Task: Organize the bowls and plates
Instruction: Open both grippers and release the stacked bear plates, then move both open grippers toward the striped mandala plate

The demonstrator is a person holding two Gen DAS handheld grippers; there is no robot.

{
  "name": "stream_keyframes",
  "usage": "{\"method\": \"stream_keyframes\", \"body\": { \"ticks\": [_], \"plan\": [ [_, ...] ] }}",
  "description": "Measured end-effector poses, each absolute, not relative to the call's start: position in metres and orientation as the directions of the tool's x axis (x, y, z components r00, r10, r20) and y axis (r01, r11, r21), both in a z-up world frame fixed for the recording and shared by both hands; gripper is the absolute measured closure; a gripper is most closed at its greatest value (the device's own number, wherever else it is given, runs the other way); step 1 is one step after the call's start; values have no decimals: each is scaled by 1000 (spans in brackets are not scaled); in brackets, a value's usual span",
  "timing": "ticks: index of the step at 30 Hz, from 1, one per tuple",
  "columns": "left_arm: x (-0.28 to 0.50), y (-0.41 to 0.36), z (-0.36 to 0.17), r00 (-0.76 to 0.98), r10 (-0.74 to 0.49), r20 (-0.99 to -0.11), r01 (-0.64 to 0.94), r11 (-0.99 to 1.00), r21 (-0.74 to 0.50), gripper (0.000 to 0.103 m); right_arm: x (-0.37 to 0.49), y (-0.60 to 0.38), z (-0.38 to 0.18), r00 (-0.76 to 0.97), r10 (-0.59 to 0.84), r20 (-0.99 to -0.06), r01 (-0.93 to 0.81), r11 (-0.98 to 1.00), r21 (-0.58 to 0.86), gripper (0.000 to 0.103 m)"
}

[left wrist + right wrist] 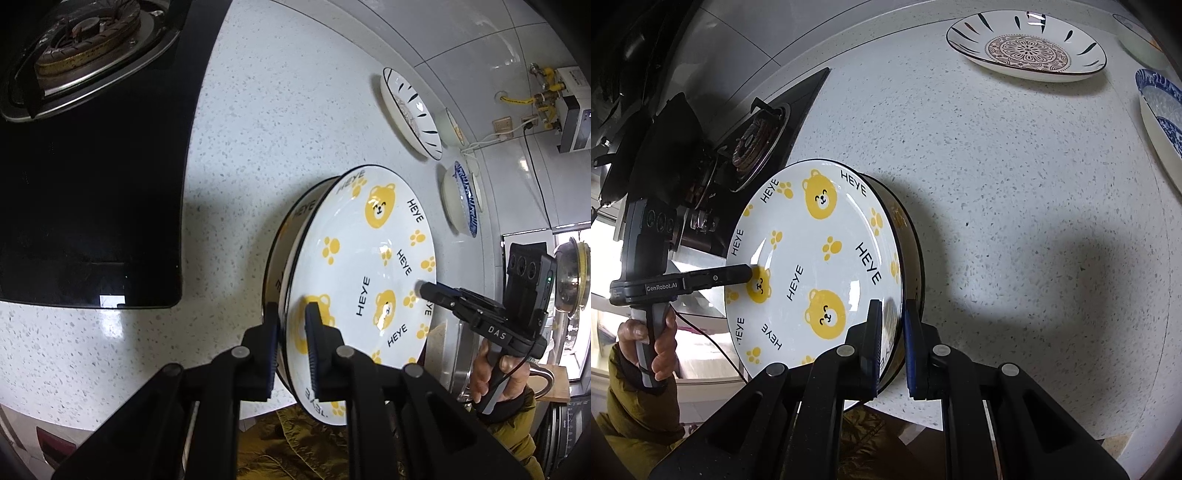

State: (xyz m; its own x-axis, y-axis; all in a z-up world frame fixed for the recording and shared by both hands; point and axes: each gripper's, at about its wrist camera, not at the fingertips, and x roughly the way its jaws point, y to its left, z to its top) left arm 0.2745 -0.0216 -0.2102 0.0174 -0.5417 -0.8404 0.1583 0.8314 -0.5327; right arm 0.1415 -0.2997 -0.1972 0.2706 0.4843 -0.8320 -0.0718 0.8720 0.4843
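A white plate with yellow bears and "HEYE" lettering (369,258) (812,251) sits tilted over a matching dish (295,218) (912,236) on the speckled counter. My left gripper (291,314) is shut on the plate's near rim, one finger on each side. At the opposite rim my right gripper (892,308) is shut on it in the same way. Each view shows the other gripper's tip on the far rim: the right gripper (423,290) and the left gripper (748,273), each held by a hand. How the lower dish rests is hidden.
A striped plate with a brown mandala centre (410,110) (1027,44), a blue-patterned bowl (461,199) (1163,110) and a pale bowl (448,127) stand near the wall. A black gas hob (88,184) (757,140) flanks the counter. A steel pot (569,277) stands beyond the right gripper.
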Motion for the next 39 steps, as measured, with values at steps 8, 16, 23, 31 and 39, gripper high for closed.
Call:
{"method": "stream_keyframes", "body": {
  "ticks": [8, 16, 23, 31, 39],
  "plan": [
    [273, -23, -207, 33, -531, -847, 176, 837, -518, 89, 139, -303, -195, 285, 492, -823, -68, 866, 495, 93],
    [271, -25, -202, 62, -503, -862, 202, 852, -483, 85, 138, -318, -187, 332, 469, -819, -31, 873, 487, 92],
    [266, -27, -192, 117, -462, -879, 239, 873, -426, 80, 133, -322, -182, 360, 442, -822, -30, 886, 463, 92],
    [253, -13, -168, 246, -419, -874, 269, 896, -353, 77, 124, -320, -176, 390, 400, -829, -28, 905, 424, 92],
    [240, -14, -132, 384, -387, -838, 344, 902, -259, 77, 112, -324, -146, 478, 341, -810, -36, 928, 370, 70]
  ]
}}
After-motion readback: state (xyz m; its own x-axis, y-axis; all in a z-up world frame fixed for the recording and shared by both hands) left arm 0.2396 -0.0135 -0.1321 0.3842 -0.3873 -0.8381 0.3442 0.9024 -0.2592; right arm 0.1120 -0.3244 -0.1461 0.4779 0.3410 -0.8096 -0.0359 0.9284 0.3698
